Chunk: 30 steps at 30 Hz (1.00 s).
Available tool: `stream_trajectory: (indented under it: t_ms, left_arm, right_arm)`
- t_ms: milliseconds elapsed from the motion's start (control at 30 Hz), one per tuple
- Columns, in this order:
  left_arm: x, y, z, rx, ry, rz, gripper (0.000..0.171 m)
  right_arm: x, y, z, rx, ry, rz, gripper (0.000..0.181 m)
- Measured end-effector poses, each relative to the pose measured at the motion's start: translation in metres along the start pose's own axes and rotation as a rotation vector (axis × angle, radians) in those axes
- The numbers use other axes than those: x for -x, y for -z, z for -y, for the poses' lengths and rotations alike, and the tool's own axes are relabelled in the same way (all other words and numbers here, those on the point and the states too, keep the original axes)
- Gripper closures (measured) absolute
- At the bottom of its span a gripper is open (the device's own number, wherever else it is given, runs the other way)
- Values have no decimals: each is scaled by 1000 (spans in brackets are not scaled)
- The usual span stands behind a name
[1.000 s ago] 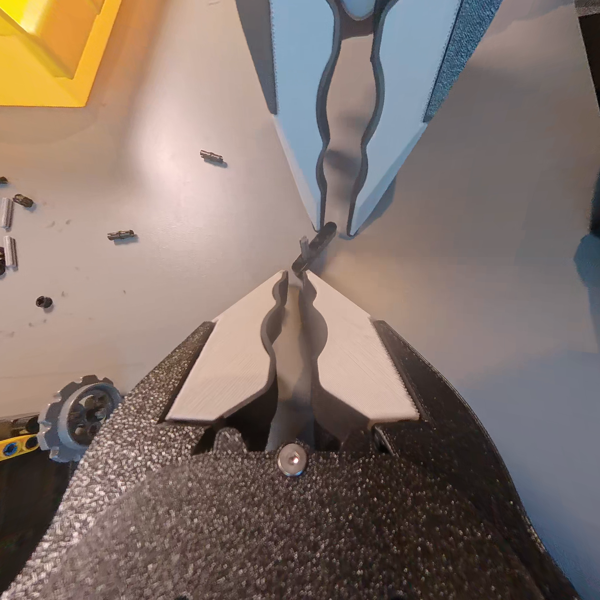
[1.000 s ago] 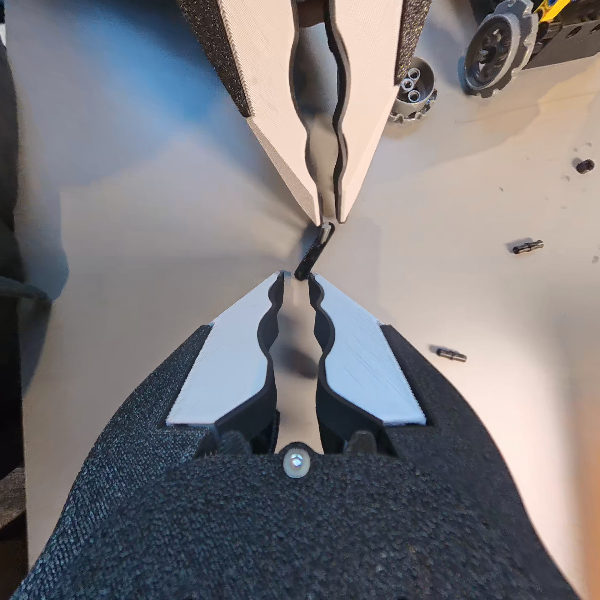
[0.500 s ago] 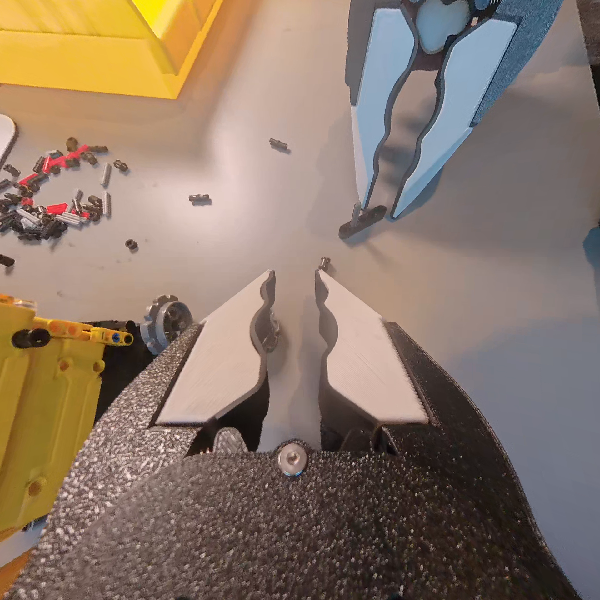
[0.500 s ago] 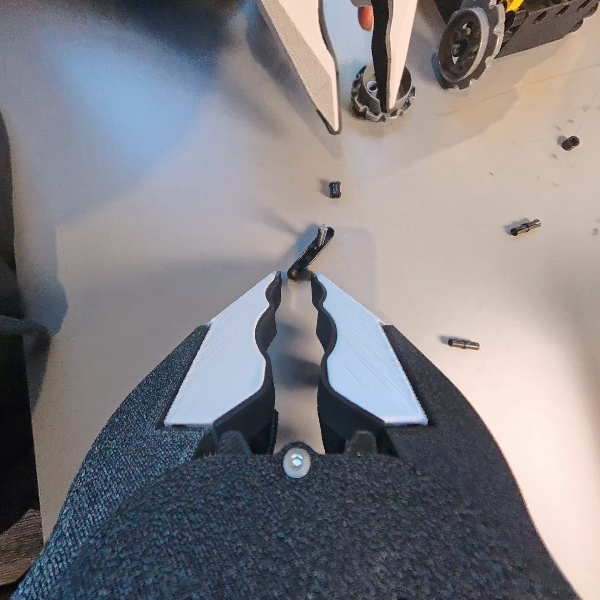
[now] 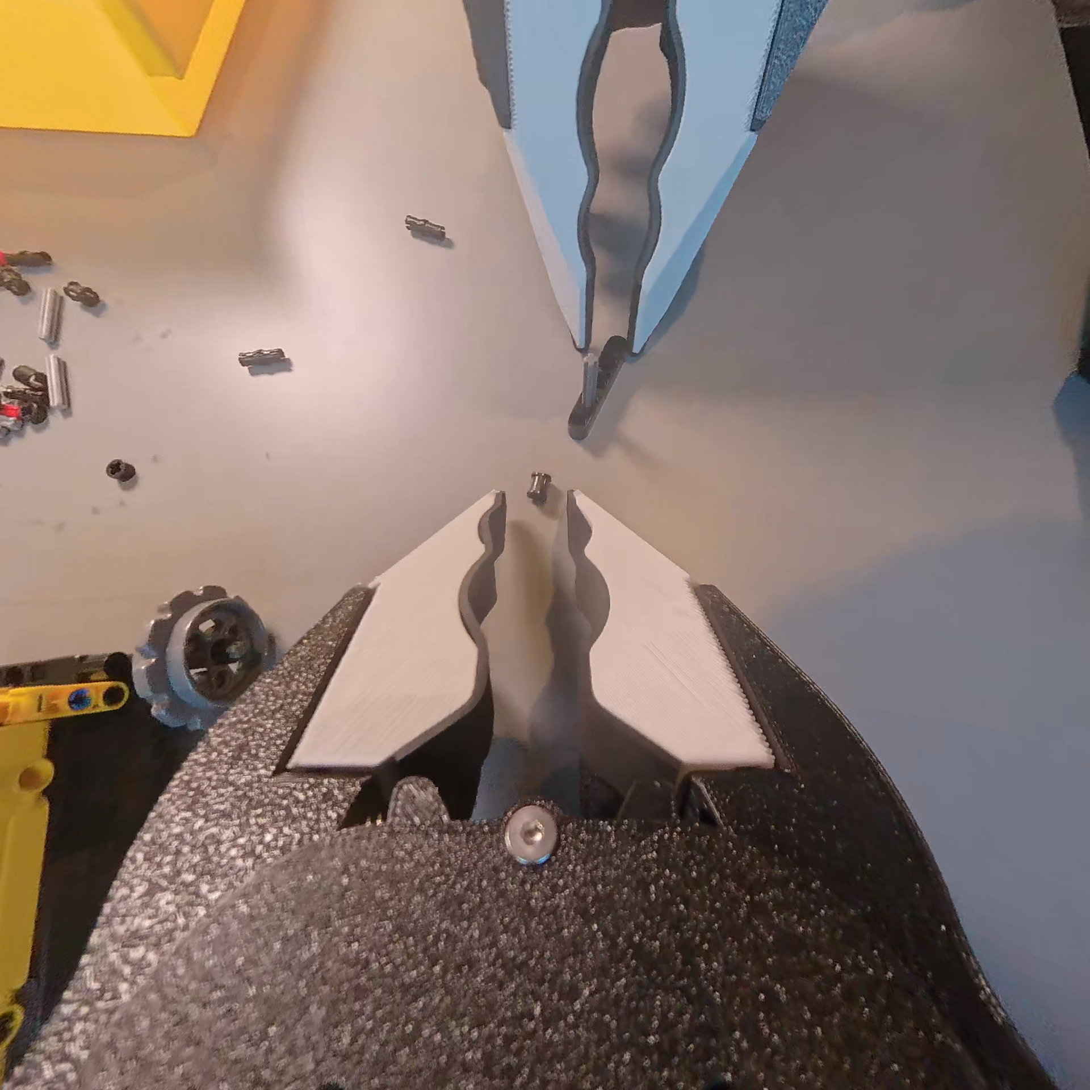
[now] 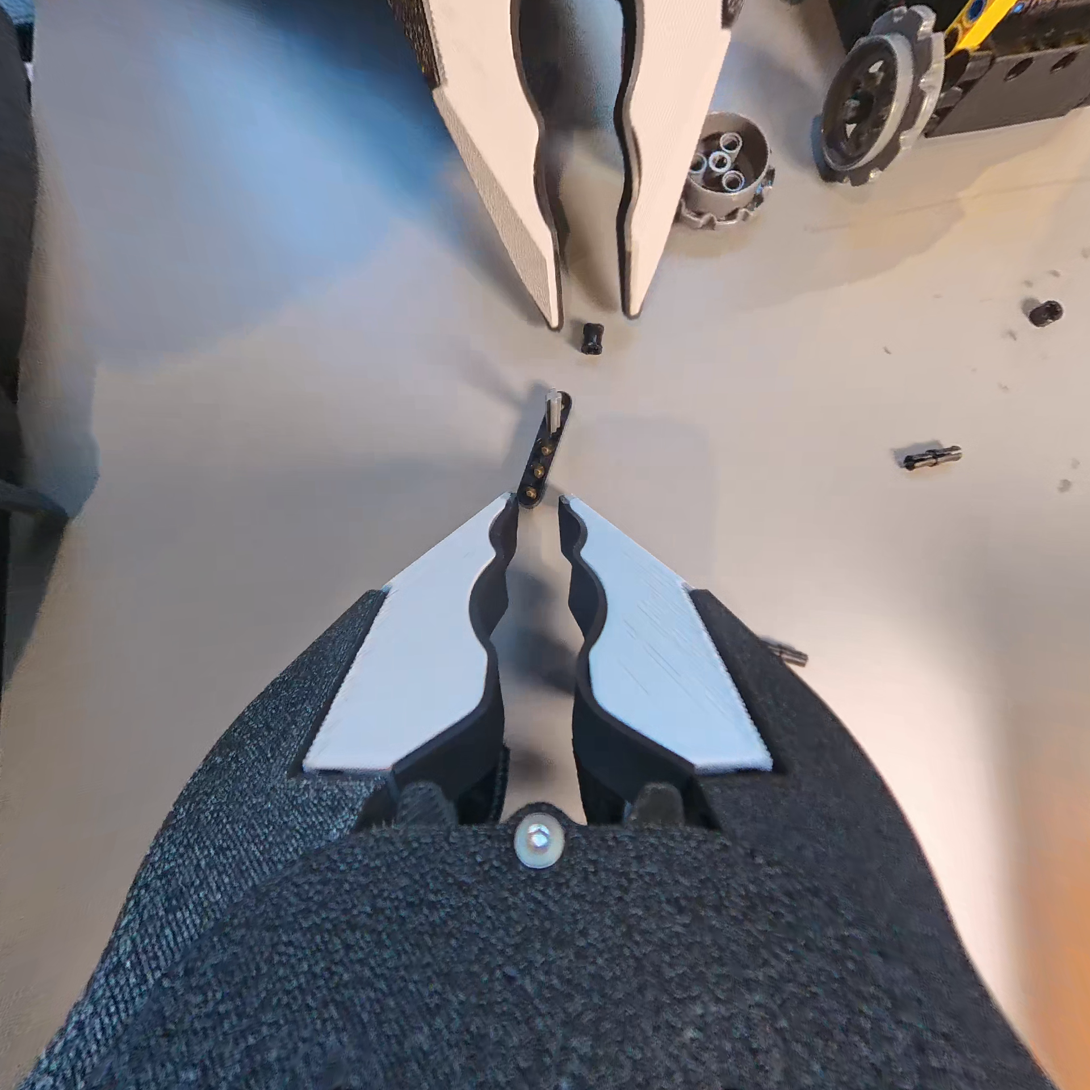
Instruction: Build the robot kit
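My right gripper (image 6: 537, 501) is shut on the near end of a thin black beam (image 6: 544, 454). The beam has a row of holes, and a short grey axle (image 6: 553, 407) stands in its far end. The beam slants down towards the grey table. In the left wrist view the right gripper (image 5: 607, 351) comes in from the top with the beam (image 5: 596, 395) at its tips. My left gripper (image 5: 535, 498) is open and empty. A small black bush (image 5: 538, 486) lies on the table just ahead of its tips, and it also shows in the right wrist view (image 6: 591, 337), below the left gripper (image 6: 593, 315).
A grey toothed wheel (image 5: 203, 655) sits on a yellow and black model (image 5: 23, 796) at the left. A grey round hub (image 6: 728, 168) lies beside it. Loose black pins (image 5: 265, 360) and a heap of small parts (image 5: 35, 354) lie to the left. A yellow box (image 5: 100, 59) stands at the far left. My right fingertips sit around 7 cm from my left ones.
My left gripper opened, let go of the beam's far end and drew back, then came forward again. The small black bush now lies on the table. The right gripper keeps the beam.
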State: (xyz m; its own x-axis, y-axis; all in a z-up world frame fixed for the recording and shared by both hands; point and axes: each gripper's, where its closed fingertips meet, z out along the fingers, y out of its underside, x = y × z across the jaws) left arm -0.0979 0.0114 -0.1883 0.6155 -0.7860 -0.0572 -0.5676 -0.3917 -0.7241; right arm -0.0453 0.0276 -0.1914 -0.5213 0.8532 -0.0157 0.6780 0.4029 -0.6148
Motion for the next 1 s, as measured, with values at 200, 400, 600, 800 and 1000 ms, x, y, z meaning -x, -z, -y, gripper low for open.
stream_trajectory:
  t_ms: [200, 400, 600, 800, 1000]
  left_arm:
    - [-2, -5, 0, 13, -17, -7, 162]
    - [-2, 2, 12, -74, 12, -8, 167]
    - [-17, 57, 83, -574, 79, -145, 167]
    - [-37, 81, 109, -768, 129, -333, 167]
    - [-48, 86, 111, -781, 166, -454, 167]
  right_arm:
    - [0, -4, 5, -4, 32, 6, 166]
    - [-2, -1, 8, -36, 59, 15, 170]
    - [5, 51, 68, -439, 62, -14, 162]
    - [17, 91, 110, -710, 142, -97, 162]
    - [40, 90, 118, -641, 321, -73, 163]
